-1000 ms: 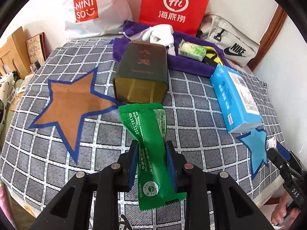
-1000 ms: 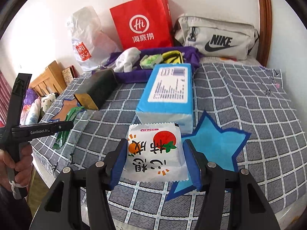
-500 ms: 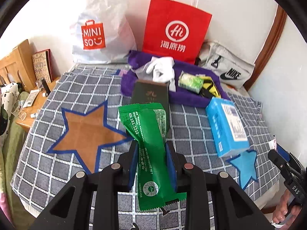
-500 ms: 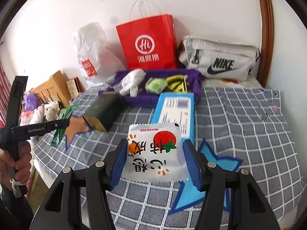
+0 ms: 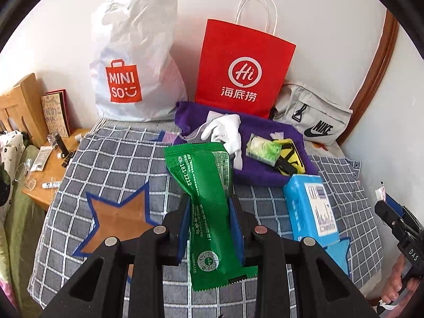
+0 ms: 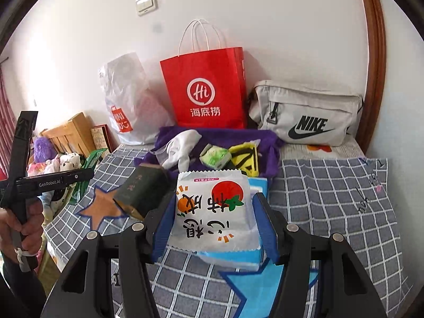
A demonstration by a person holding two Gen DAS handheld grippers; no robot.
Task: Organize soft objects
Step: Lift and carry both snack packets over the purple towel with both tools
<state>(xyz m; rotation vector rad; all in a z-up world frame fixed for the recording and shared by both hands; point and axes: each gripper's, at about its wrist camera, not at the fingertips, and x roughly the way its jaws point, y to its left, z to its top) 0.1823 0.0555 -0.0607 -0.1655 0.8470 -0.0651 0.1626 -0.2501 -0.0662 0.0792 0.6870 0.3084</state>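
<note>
The left gripper (image 5: 209, 220) is clamped on a glossy green foil packet (image 5: 205, 198), held above the checked blanket (image 5: 111, 164). The right gripper (image 6: 212, 220) pinches a crinkled white sachet (image 6: 212, 209) (fruit print) over the blue box (image 6: 233, 261). Only the right view shows the dark green carton (image 6: 141, 193) beside the purple fabric tray (image 6: 220, 135).

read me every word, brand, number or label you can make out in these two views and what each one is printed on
"MINISO": white plastic bag
"Hi 海底捞": red paper bag
"NIKE": grey pouch
"40-181-1212": green packet in the left gripper
"GenRobot.AI": left gripper's body
"DAS": right gripper body
White snack packet: large characters, upside down, unread
Blue tissue pack label, dark box, notebook: too small
</note>
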